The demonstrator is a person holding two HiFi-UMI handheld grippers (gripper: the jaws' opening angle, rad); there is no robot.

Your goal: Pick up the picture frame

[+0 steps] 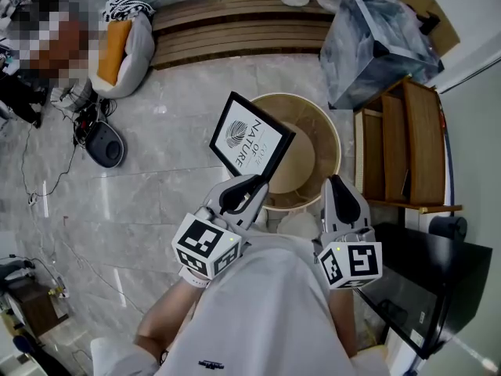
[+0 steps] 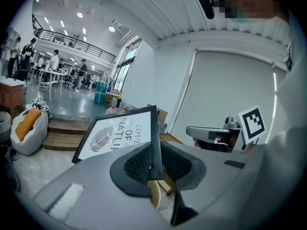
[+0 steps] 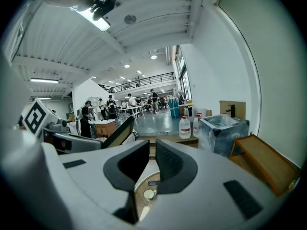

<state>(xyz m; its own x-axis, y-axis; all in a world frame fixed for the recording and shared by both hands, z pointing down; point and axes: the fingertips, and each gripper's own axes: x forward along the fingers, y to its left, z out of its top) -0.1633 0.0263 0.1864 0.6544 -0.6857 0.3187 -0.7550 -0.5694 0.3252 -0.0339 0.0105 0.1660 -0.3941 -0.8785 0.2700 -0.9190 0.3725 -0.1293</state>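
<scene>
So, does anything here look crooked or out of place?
Only the picture frame: it hangs tilted in mid-air by the round wooden tub, pinched at one corner by the left hand-held gripper. Nothing looks spilled or broken.

The right gripper's jaws stand a narrow slit apart, with nothing between them. Down through the gap shows a round wooden rim with a small white cup inside it. Off to the left, the left gripper has the dark picture frame tilted up at its tip. On the right stand two water bottles, a plastic-wrapped box and a wooden rack.
</scene>
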